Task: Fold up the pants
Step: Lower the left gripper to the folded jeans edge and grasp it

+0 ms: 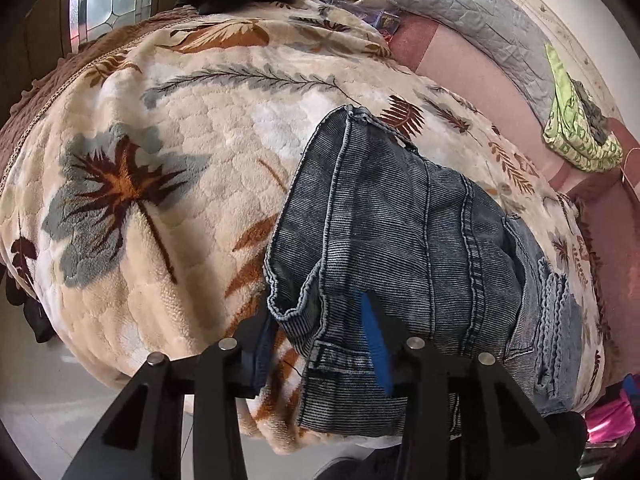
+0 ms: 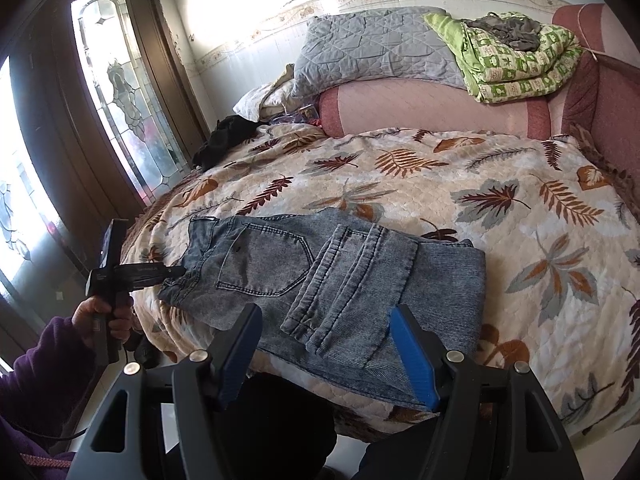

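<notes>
- Faded blue-grey denim pants [image 2: 320, 276] lie folded on the leaf-patterned fleece blanket [image 2: 500, 200]
- Left gripper [image 1: 320, 344] jaws spread, straddling the waistband edge
- Right gripper [image 2: 326, 344] jaws wide apart, holding nothing, above the leg hems

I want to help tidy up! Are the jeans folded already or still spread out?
Partly folded. The jeans lie on the blanket with the leg ends doubled back over the seat, beside the back pocket.

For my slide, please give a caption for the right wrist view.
Open right claw above grey-blue folded denim pants on leaf-patterned fleece blanket; left claw at waistband.
</notes>
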The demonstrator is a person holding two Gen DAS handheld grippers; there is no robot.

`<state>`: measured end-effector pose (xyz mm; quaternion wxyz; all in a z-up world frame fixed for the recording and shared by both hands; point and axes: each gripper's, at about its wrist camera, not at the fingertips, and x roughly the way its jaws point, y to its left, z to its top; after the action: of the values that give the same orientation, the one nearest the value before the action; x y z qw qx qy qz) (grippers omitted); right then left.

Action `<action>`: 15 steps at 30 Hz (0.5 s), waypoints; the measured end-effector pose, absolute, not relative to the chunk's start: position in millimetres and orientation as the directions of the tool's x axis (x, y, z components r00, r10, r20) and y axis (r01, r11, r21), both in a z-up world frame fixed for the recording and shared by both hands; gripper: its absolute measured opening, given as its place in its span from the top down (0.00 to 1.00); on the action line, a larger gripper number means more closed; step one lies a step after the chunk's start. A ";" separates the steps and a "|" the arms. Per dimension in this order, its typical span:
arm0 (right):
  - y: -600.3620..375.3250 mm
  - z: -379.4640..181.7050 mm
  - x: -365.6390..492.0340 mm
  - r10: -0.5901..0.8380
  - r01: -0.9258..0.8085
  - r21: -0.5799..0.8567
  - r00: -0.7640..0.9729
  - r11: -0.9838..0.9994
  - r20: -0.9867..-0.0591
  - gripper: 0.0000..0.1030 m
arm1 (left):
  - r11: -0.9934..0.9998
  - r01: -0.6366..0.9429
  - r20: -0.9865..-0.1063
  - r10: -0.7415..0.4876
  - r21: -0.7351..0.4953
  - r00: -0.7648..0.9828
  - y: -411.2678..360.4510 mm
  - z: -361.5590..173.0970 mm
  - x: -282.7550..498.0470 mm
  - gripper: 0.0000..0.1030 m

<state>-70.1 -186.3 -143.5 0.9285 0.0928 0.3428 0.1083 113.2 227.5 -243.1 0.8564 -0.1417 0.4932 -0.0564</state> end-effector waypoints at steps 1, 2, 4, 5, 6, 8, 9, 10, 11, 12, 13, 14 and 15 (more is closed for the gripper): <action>-186.6 -143.1 -71.0 0.262 -0.136 0.245 0.742 0.960 -0.617 0.32 | 0.956 -0.041 -0.831 -0.231 -0.291 0.505 226.2 -242.9 113.3 0.61; -186.9 -142.8 -71.3 0.260 -0.134 0.243 0.743 0.961 -0.616 0.32 | 0.955 -0.030 -0.830 -0.240 -0.294 0.504 224.5 -242.0 113.5 0.71; -187.5 -141.4 -72.0 0.257 -0.132 0.243 0.746 0.961 -0.614 0.32 | 0.964 -0.029 -0.831 -0.212 -0.264 0.514 221.5 -237.7 113.3 0.84; -188.0 -140.7 -72.4 0.255 -0.130 0.242 0.749 0.961 -0.612 0.32 | 0.965 -0.029 -0.832 -0.208 -0.259 0.515 220.9 -236.6 113.7 0.87; -188.3 -139.9 -72.6 0.254 -0.129 0.242 0.750 0.962 -0.610 0.32 | 0.964 -0.029 -0.829 -0.210 -0.263 0.519 220.9 -235.1 113.3 0.89; -189.4 -139.6 -72.7 0.255 -0.127 0.245 0.751 0.961 -0.609 0.32 | 0.964 -0.027 -0.821 -0.209 -0.263 0.531 220.9 -232.0 111.4 0.90; -189.4 -139.6 -72.8 0.255 -0.128 0.245 0.751 0.961 -0.609 0.32 | 0.966 -0.022 -0.814 -0.205 -0.258 0.544 219.9 -228.9 109.2 0.91; -189.7 -139.2 -73.0 0.254 -0.127 0.244 0.752 0.961 -0.609 0.32 | 0.968 -0.016 -0.808 -0.199 -0.250 0.555 218.2 -225.3 107.0 0.91; -189.6 -139.4 -72.9 0.252 -0.127 0.241 0.753 0.962 -0.608 0.32 | 0.971 -0.009 -0.803 -0.194 -0.240 0.564 216.1 -221.3 104.7 0.91; -189.7 -139.5 -72.9 0.252 -0.127 0.241 0.753 0.962 -0.608 0.32 | 0.973 0.000 -0.797 -0.189 -0.231 0.573 213.4 -216.5 102.7 0.92; -189.9 -139.4 -72.9 0.252 -0.127 0.241 0.753 0.962 -0.608 0.32 | 0.975 0.018 -0.786 -0.189 -0.221 0.589 208.3 -207.3 99.1 0.92; -191.0 -139.4 -72.9 0.247 -0.124 0.237 0.755 0.964 -0.608 0.32 | 0.977 0.038 -0.775 -0.191 -0.211 0.602 203.4 -198.8 96.0 0.92; -192.9 -139.4 -72.7 0.235 -0.114 0.232 0.758 0.966 -0.608 0.32 | 0.978 0.064 -0.762 -0.194 -0.197 0.618 196.2 -187.6 92.3 0.92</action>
<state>-72.7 -192.9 -139.4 0.9333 0.0905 0.3347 0.0937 92.3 196.2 -187.6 0.8963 -0.0750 0.4311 -0.0719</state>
